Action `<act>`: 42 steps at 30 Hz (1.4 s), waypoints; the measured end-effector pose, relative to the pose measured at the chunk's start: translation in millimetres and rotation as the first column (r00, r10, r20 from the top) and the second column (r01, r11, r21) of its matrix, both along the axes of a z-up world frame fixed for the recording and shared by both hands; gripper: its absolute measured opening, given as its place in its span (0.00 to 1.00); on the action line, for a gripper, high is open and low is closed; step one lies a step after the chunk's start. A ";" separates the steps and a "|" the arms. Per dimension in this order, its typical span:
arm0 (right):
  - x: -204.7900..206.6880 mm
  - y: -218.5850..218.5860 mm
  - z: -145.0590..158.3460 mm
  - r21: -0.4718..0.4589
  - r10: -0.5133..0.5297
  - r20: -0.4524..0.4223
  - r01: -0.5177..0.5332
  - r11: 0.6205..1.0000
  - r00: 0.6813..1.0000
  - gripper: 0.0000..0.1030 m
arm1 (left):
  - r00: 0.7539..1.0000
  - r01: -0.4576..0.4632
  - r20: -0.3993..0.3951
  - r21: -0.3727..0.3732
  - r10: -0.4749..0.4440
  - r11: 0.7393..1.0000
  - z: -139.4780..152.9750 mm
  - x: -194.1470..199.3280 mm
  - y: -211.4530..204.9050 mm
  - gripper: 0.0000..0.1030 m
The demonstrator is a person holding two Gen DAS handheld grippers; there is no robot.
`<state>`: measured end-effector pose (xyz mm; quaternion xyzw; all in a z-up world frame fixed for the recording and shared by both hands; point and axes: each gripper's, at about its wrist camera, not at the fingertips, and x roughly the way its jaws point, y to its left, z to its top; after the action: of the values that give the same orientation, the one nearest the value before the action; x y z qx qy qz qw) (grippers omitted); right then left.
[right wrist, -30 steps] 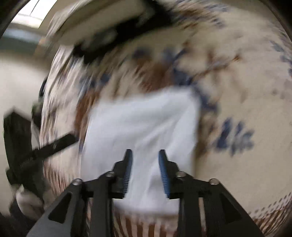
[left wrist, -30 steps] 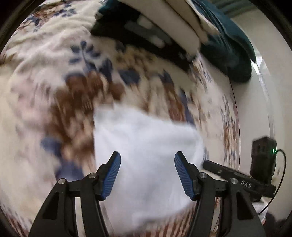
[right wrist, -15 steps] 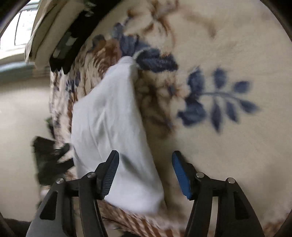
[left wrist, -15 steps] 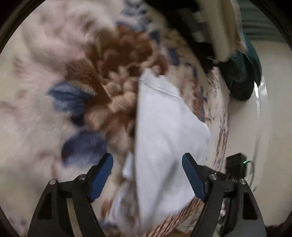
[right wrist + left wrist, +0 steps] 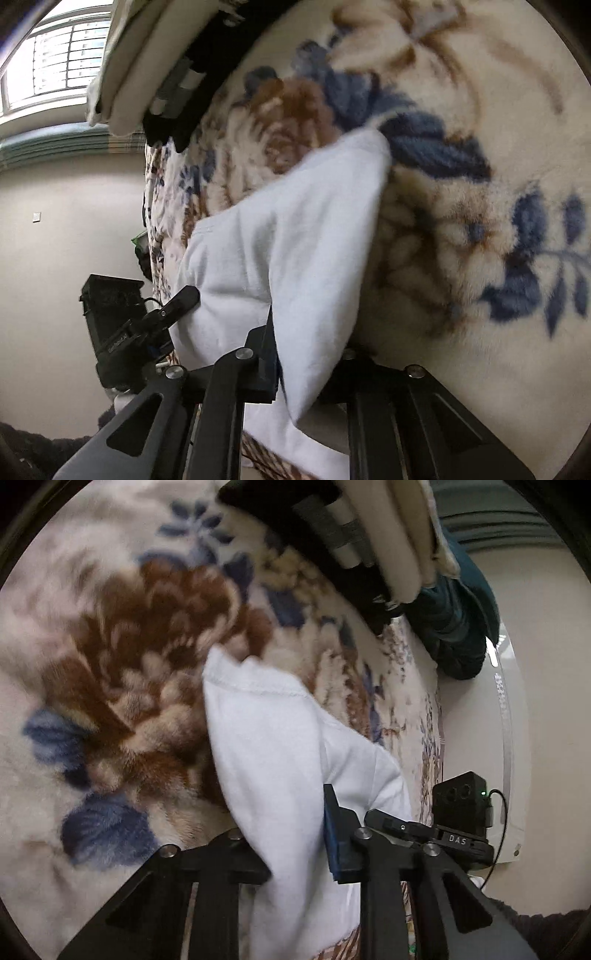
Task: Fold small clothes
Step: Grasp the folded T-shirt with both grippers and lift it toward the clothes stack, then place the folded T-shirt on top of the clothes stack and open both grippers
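The jaws of the left gripper point(image 5: 295, 834) are clamped on one edge of the white cloth point(image 5: 280, 760), and the jaws of the right gripper point(image 5: 310, 354) are clamped on another edge of the cloth point(image 5: 295, 236). The cloth drapes from both grips onto the floral blanket point(image 5: 122, 672), near its edge. Beyond the cloth, a stack of folded clothes point(image 5: 369, 535) rests on the blanket.

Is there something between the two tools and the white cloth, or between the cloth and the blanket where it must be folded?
Nothing visible stands in the way. The left tool and the right tool each have the white cloth between their fingers already, and it hangs down onto the floral blanket. The stacked clothes lie farther back.
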<state>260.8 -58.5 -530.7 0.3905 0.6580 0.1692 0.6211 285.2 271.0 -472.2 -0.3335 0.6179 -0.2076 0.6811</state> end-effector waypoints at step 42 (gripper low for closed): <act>405.0 66.2 195.0 -0.595 0.165 0.182 -0.025 0.803 0.969 0.90 | 0.982 -0.040 0.180 0.459 -0.049 0.888 175.9 389.8 10.8 0.66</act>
<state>665.8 7.7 -335.7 0.1236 0.6223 0.0310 0.7724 674.9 281.7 -296.3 -0.1403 0.5835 -0.0871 0.7951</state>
